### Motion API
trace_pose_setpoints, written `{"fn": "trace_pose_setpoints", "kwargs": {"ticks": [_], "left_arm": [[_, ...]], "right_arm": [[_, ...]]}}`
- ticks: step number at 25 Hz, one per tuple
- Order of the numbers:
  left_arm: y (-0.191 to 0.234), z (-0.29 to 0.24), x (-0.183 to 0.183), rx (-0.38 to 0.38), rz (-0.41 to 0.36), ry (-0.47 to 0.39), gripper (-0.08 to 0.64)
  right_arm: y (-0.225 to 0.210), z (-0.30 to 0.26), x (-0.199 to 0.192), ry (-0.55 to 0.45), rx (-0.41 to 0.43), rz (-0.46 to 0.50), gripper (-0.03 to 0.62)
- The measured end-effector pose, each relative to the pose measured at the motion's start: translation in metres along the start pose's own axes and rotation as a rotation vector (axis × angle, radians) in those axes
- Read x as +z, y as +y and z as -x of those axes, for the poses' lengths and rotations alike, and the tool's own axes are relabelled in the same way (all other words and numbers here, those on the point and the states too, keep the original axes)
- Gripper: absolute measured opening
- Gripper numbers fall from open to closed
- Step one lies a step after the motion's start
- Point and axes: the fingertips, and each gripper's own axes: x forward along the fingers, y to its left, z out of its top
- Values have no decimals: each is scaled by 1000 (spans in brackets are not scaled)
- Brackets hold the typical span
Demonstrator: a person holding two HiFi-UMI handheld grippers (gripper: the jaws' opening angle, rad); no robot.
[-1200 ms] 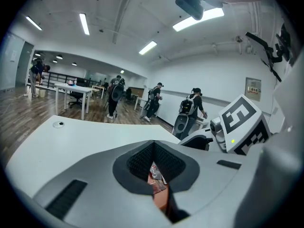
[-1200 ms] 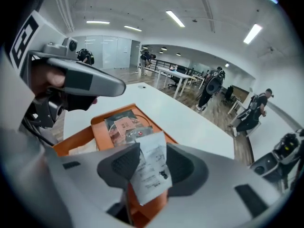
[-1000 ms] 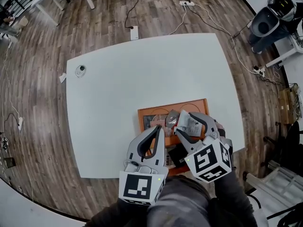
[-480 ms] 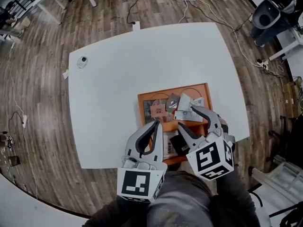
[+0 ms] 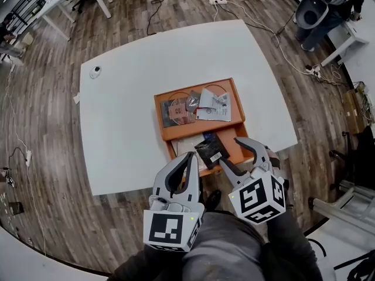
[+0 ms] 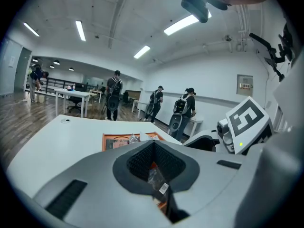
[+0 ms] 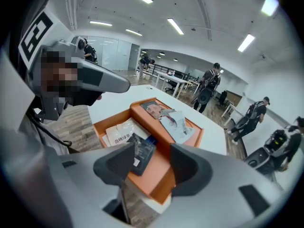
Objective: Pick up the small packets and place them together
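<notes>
An orange tray point(image 5: 235, 101) with two compartments lies on the white table point(image 5: 129, 98). Its far compartment holds a pink packet point(image 5: 177, 109), a grey packet point(image 5: 192, 102) and a white packet point(image 5: 214, 105). The near compartment holds a white packet point(image 5: 186, 147) and a dark packet point(image 5: 211, 151). My left gripper point(image 5: 193, 156) hangs at the table's near edge, its jaw tips touching and nothing gripped. My right gripper point(image 5: 229, 151) is open and empty just short of the dark packet point(image 7: 141, 153), which shows beyond its jaws point(image 7: 153, 149). The left gripper point(image 6: 153, 142) frames the same packet point(image 6: 156, 179).
A small round object point(image 5: 95, 71) sits at the table's far left corner. Cables and a power strip point(image 5: 218, 2) lie on the wood floor beyond. Several people stand in the background of both gripper views, by desks point(image 6: 71, 95).
Both grippers have drawn back from over the tray to the table's near edge. The near compartment and its dark packet are now uncovered.
</notes>
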Motion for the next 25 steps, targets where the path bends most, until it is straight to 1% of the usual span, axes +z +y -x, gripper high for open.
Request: {"fn": "trace_pose_setpoints", "kwargs": {"ticks": [3, 5, 9, 11, 17, 21, 25], "left_arm": [[-12, 8, -6, -8, 4, -11, -3], [-12, 13, -6, 5, 8, -17, -3], [-6, 18, 10, 37, 2, -59, -3], [1, 21, 14, 49, 3, -65, -3], [25, 19, 6, 86, 25, -32, -3], [44, 9, -3, 98, 50, 3, -3], [62, -5, -10, 106, 75, 33, -3]], "right_arm": [[14, 4, -15, 27, 22, 18, 235], [24, 5, -17, 32, 52, 32, 235], [20, 7, 1, 8, 63, 71, 233], [21, 2, 8, 11, 73, 83, 235], [43, -31, 1, 74, 179, 86, 235], [48, -62, -11, 143, 226, 84, 235], [43, -86, -21, 224, 262, 79, 235]]}}
